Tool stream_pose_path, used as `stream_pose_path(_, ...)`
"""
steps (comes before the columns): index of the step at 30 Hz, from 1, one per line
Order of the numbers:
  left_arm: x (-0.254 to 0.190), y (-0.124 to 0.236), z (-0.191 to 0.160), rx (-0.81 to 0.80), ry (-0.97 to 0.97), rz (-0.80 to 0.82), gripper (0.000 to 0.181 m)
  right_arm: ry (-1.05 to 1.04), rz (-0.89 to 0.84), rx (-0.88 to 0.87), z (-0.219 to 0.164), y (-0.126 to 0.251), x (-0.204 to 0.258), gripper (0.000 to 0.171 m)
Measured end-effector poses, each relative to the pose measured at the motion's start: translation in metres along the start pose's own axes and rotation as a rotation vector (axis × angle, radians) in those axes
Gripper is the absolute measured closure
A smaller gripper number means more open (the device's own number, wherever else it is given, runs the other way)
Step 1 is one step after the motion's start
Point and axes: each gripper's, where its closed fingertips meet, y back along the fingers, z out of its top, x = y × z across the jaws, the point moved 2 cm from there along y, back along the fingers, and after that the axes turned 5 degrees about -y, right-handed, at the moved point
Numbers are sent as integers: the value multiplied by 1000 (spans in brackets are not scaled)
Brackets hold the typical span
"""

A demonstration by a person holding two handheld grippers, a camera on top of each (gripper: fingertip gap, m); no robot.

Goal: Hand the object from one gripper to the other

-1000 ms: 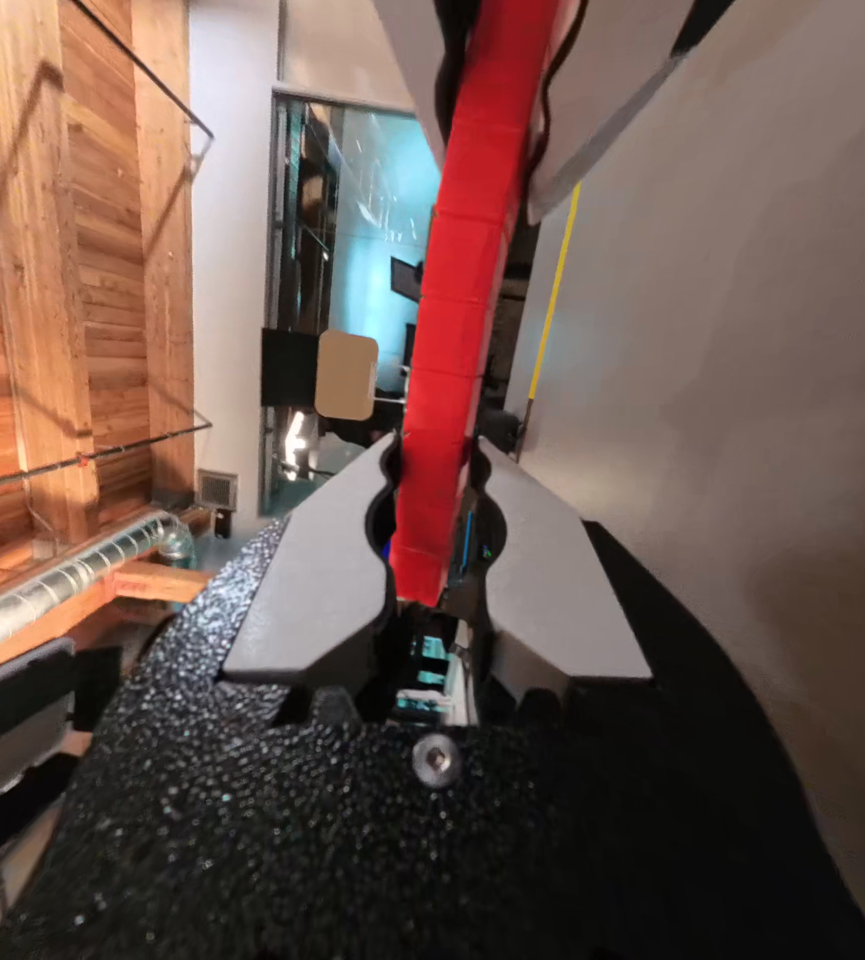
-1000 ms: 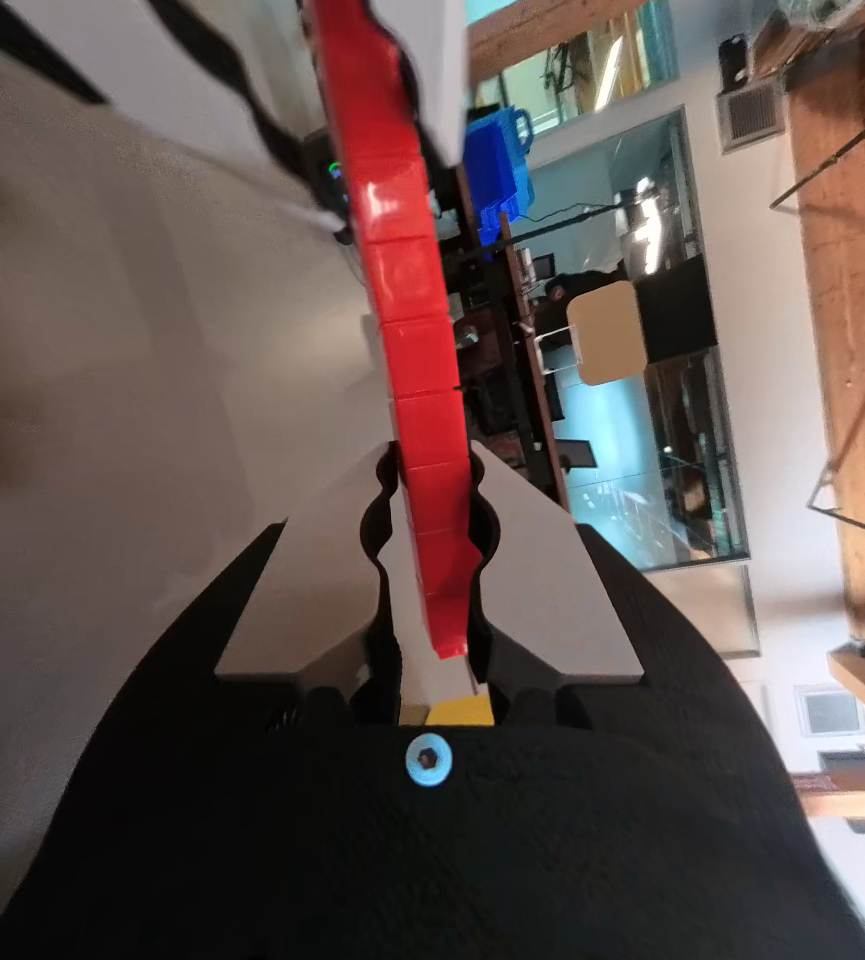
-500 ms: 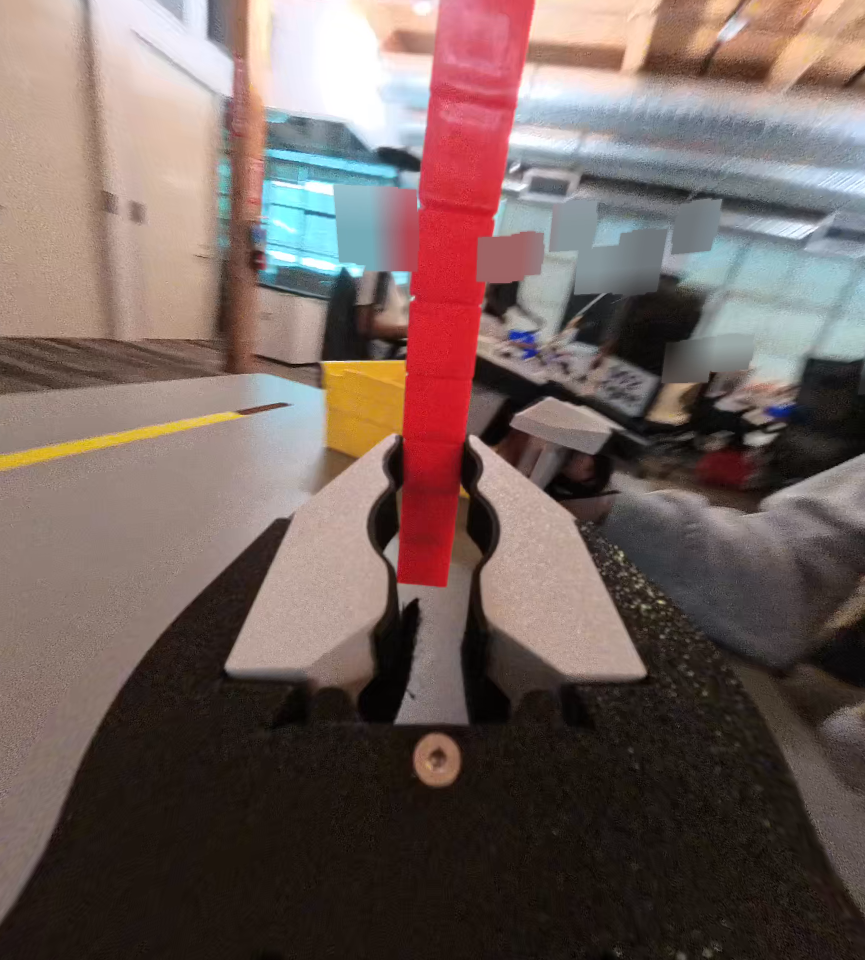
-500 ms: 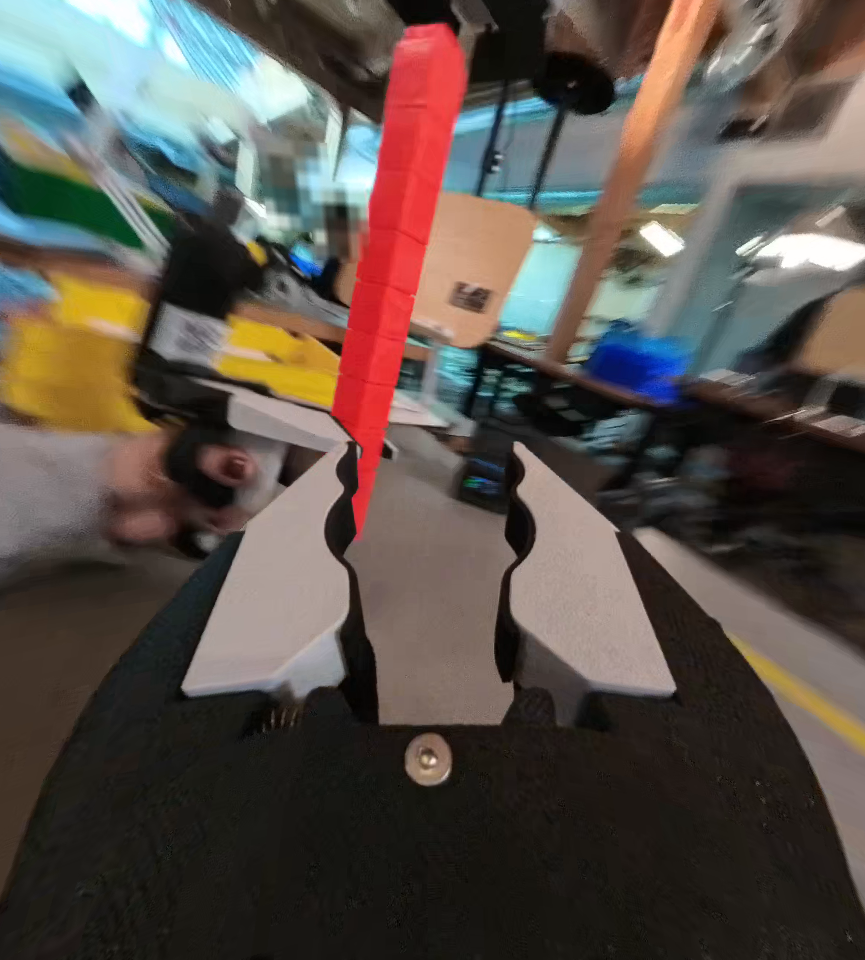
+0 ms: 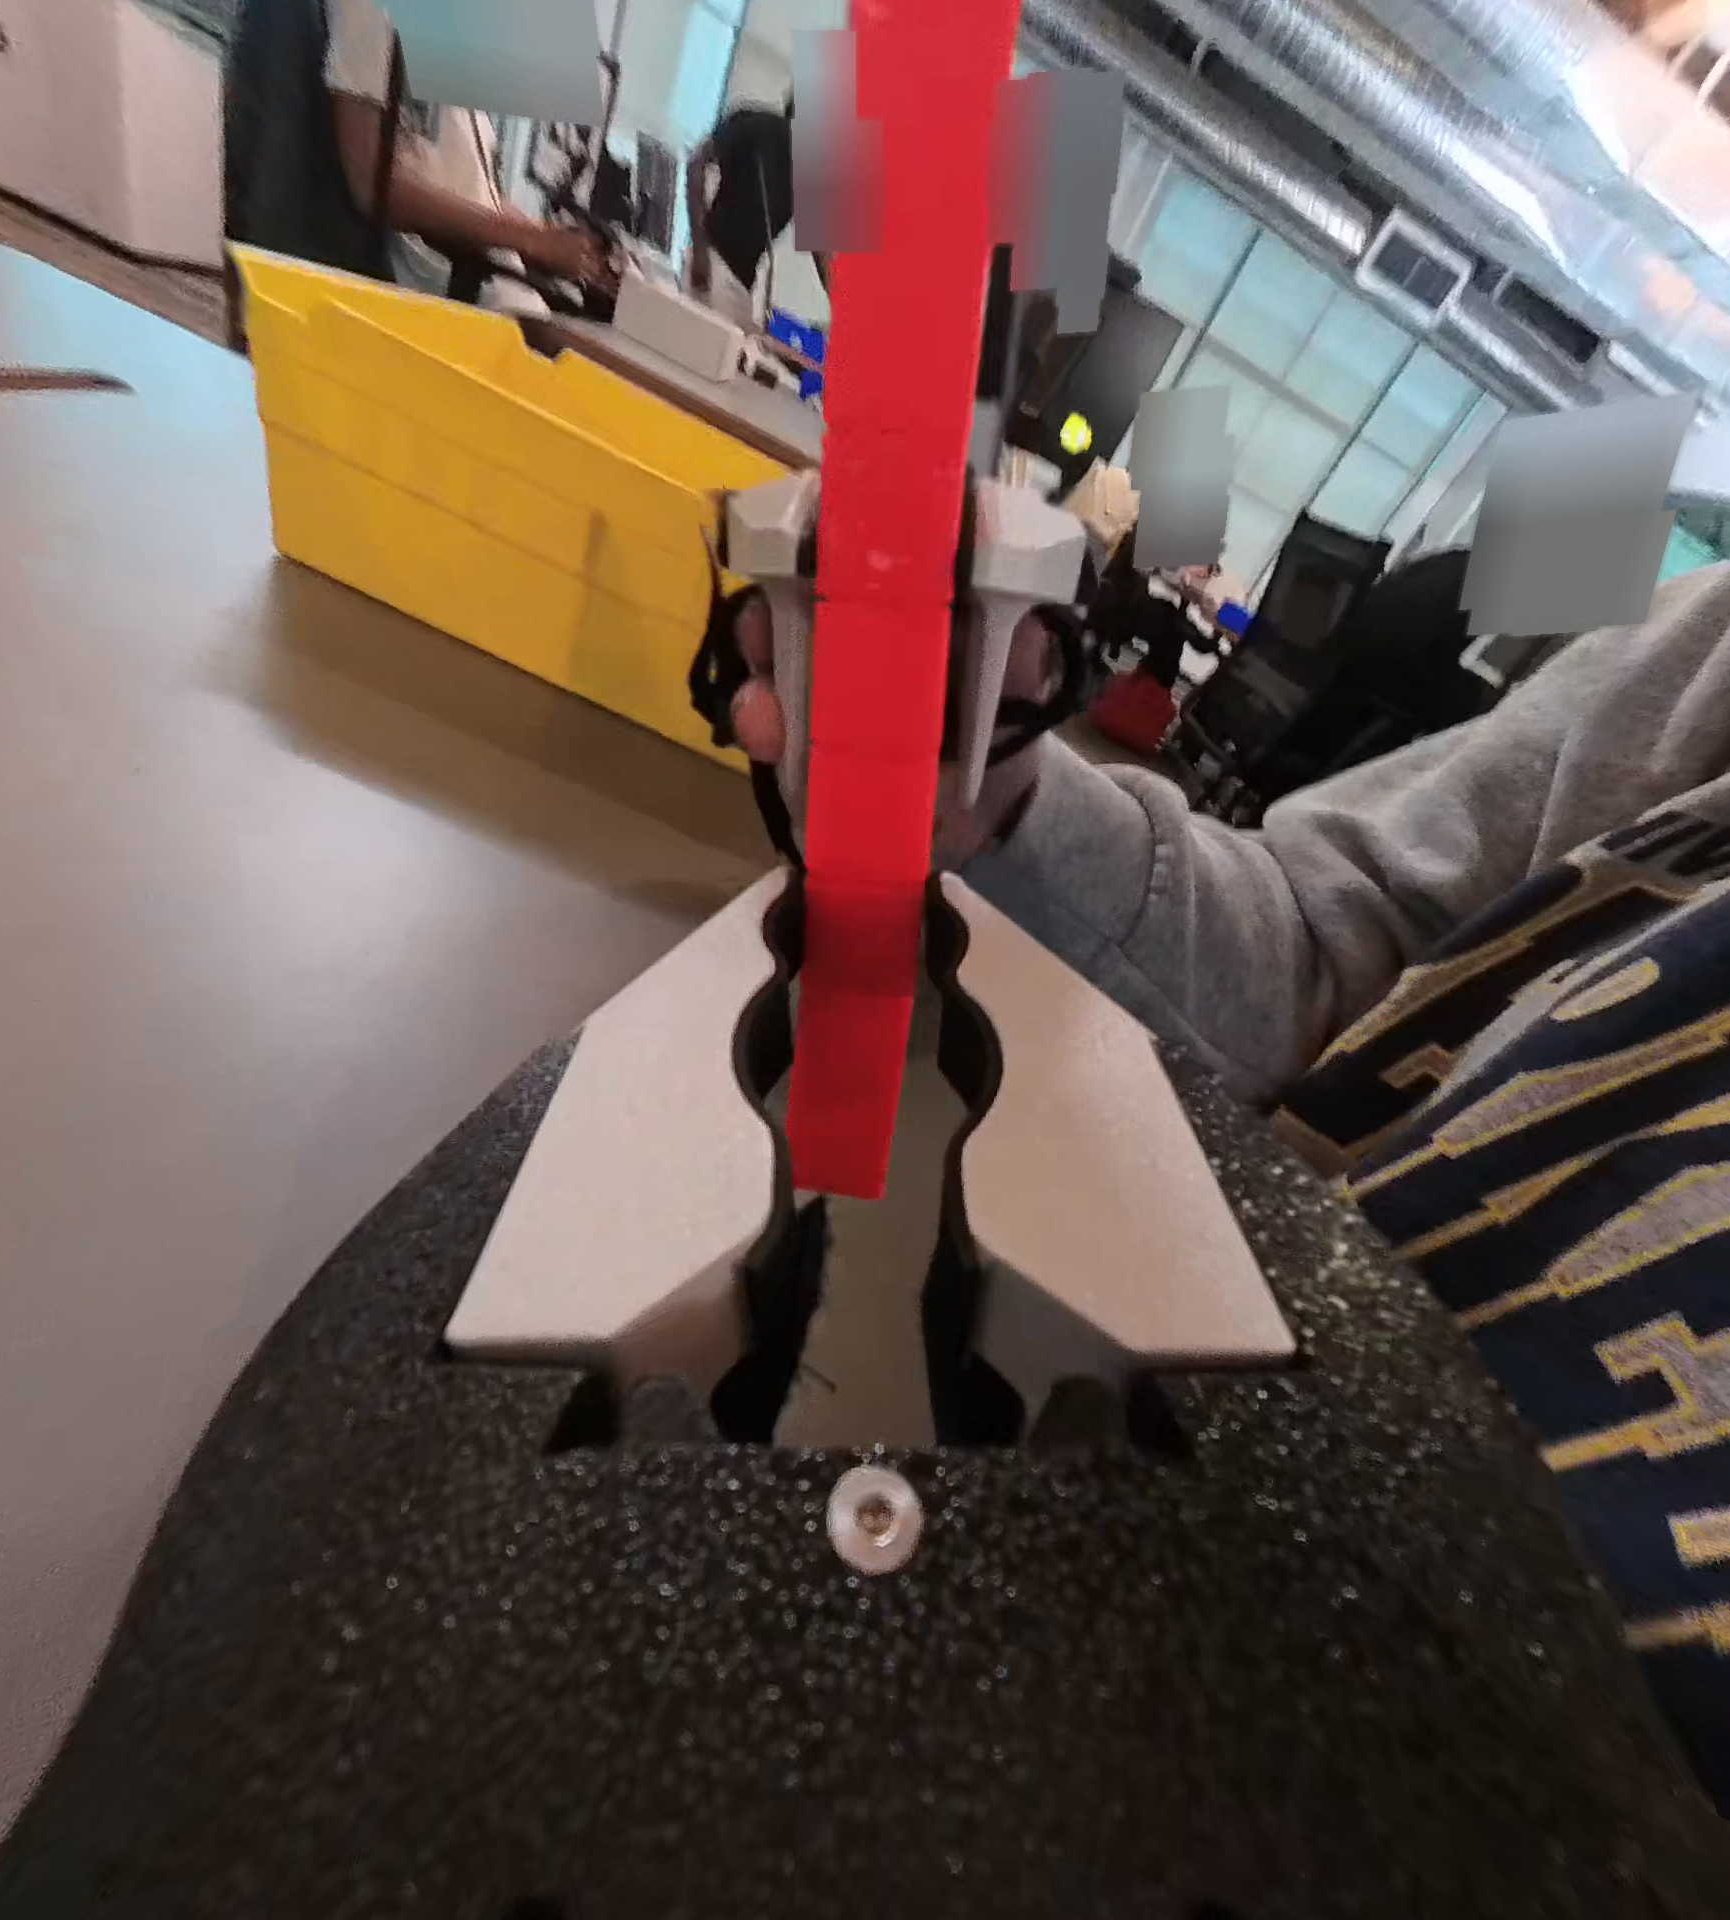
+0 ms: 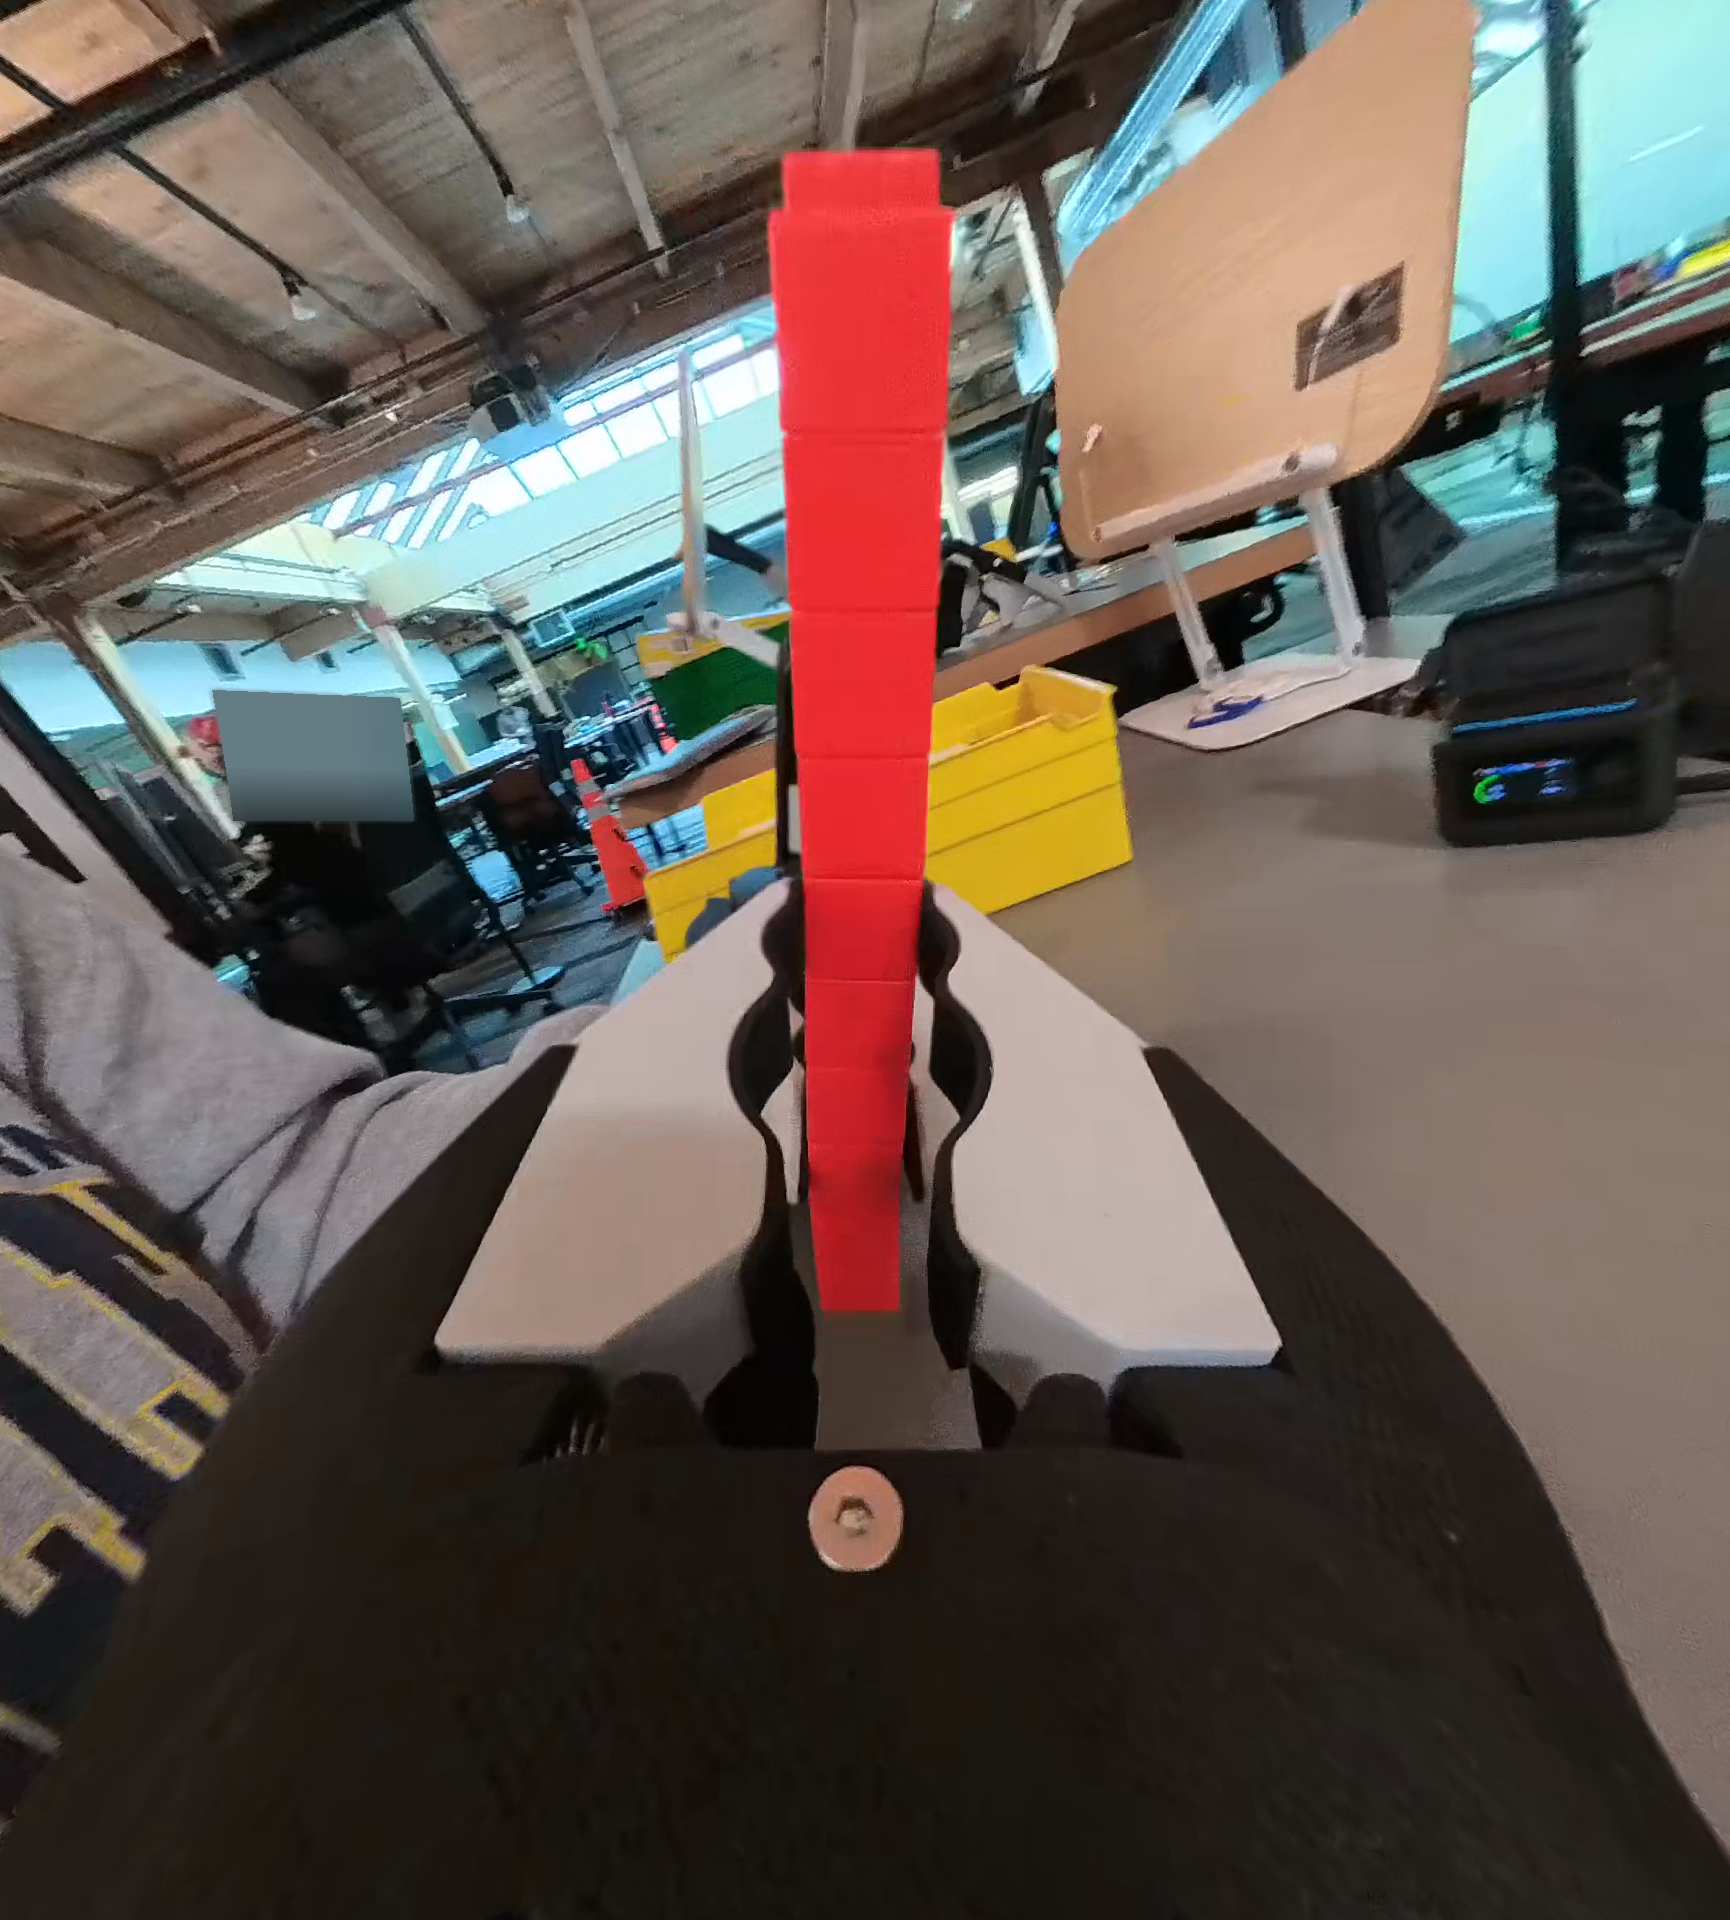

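A long red stick of joined blocks (image 5: 882, 675) stands upright between the jaws of my left gripper (image 5: 861, 914), which is shut on its lower part. In the left wrist view my right gripper (image 5: 892, 582) faces the camera from behind the stick, a finger on each side, several blocks higher. In the right wrist view the stick (image 6: 861, 675) rises from between the jaws of my right gripper (image 6: 856, 914), which is closed against both its sides. The stick's top end is free. The left gripper is mostly hidden in the right wrist view.
A grey table (image 5: 165, 831) lies below. A yellow bin (image 5: 487, 488) stands on it, also in the right wrist view (image 6: 1027, 790). A black device with a small screen (image 6: 1547, 769) and a wooden board on a stand (image 6: 1256, 281) are at the right. A grey-sleeved arm (image 5: 1360, 831) holds the right gripper. Some 6 cm of space lies between my two pairs of fingers.
Both grippers swung from a sideways pose to upright. Half a second ago the right gripper was open beside the stick; now its jaws have closed on it. The left gripper kept its hold.
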Motion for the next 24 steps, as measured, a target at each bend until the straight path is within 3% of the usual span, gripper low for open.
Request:
stream_pose_path(2,8,6,12,-81,21,45,125,88,-70,-32,7,4,-4,152)
stream_pose_path(5,18,19,23,-169,44,104,103,390,-289,-56,19,15,-15,152)
stream_pose_path(10,13,28,36,-312,196,-31,97,1215,-657,38,27,24,-16,151)
stream_pose_path(14,4,30,38,-362,432,-260,82,1885,-807,283,9,18,-18,152)
stream_pose_path(18,0,19,23,-258,533,-328,88,2094,-694,424,-15,7,-19,152)
stream_pose_path(21,-11,9,10,-134,493,-343,127,2163,-634,477,-29,6,-18,152)
stream_pose_path(24,-14,1,-1,-47,469,-319,143,2164,-620,472,-34,5,-16,152)
